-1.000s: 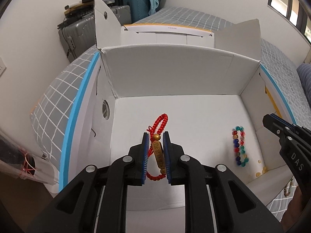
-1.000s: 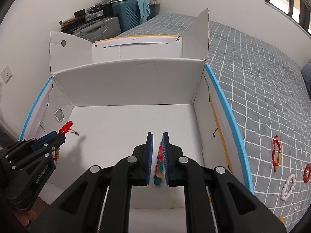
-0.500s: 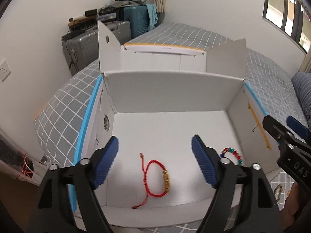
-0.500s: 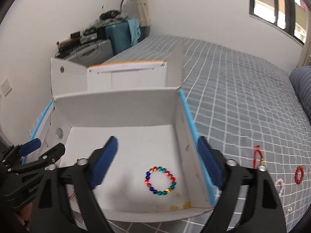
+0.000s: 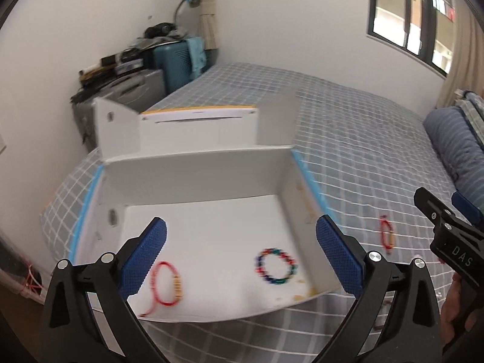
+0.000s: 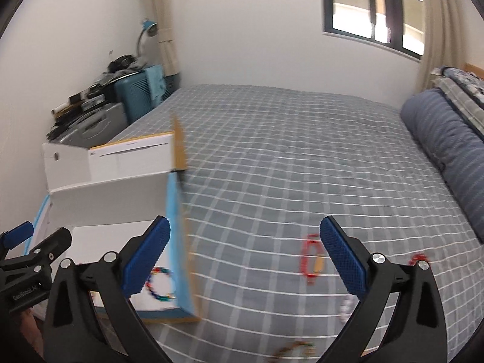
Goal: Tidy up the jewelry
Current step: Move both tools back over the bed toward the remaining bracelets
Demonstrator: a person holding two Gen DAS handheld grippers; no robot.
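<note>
An open white cardboard box [image 5: 196, 166] sits on the grey checked bed. Inside lie a red cord bracelet with a gold bar [image 5: 166, 281] at the front left and a multicoloured bead bracelet [image 5: 276, 265] at the front right; the bead bracelet also shows in the right wrist view [image 6: 158, 284]. My left gripper [image 5: 240, 257] is open and empty above the box front. My right gripper [image 6: 245, 257] is open and empty over the bed, right of the box [image 6: 109, 187]. A red bracelet with a gold bar [image 6: 311, 261] lies on the bed near its right finger.
More bracelets lie on the bed: a red bead one [image 6: 419, 258], a pale one [image 6: 346, 305] and a blurred beaded one [image 6: 295, 349] at the front. A blue pillow [image 6: 447, 151] is at the right. Suitcases [image 5: 169, 66] stand behind the box.
Both grippers opened and let go of their bracelets in the box, then pulled up and back. The right gripper has swung to the right over the bed.
</note>
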